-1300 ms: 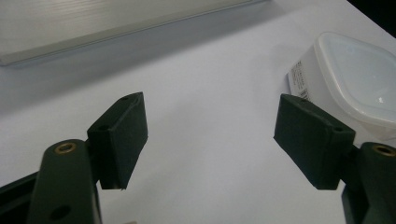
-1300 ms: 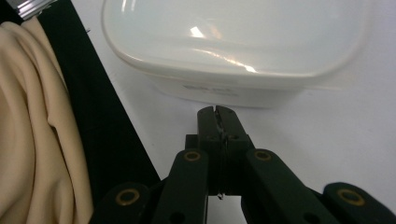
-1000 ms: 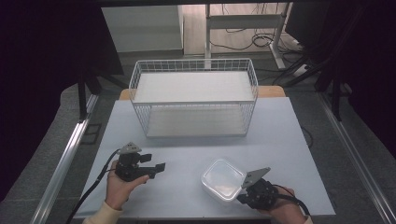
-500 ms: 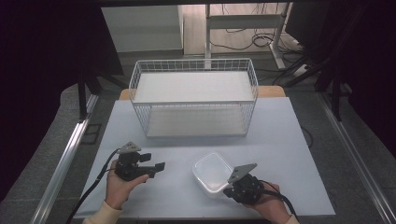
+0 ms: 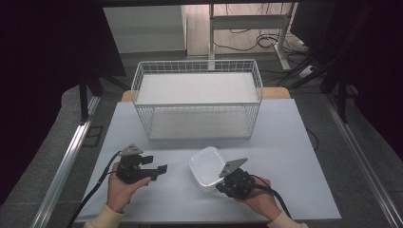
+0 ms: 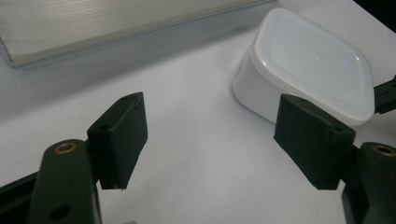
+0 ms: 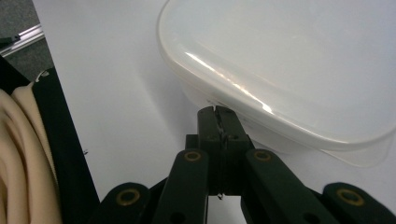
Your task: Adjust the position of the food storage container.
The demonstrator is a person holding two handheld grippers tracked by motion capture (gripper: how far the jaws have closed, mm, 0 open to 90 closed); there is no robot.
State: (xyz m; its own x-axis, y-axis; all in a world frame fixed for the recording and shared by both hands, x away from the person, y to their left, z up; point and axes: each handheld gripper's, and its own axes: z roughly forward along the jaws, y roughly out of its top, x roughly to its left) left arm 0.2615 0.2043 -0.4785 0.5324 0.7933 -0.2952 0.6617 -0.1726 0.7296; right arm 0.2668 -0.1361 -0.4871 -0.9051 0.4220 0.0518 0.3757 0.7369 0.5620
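Resting on table [image 5: 304, 156]: white lidded plastic container [image 5: 207, 167], rounded corners, translucent lid.

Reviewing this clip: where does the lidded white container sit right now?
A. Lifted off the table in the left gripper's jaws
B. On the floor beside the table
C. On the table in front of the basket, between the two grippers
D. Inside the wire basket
C: the high view shows the white container resting on the table, in front of the wire basket, between the left gripper and the right gripper.
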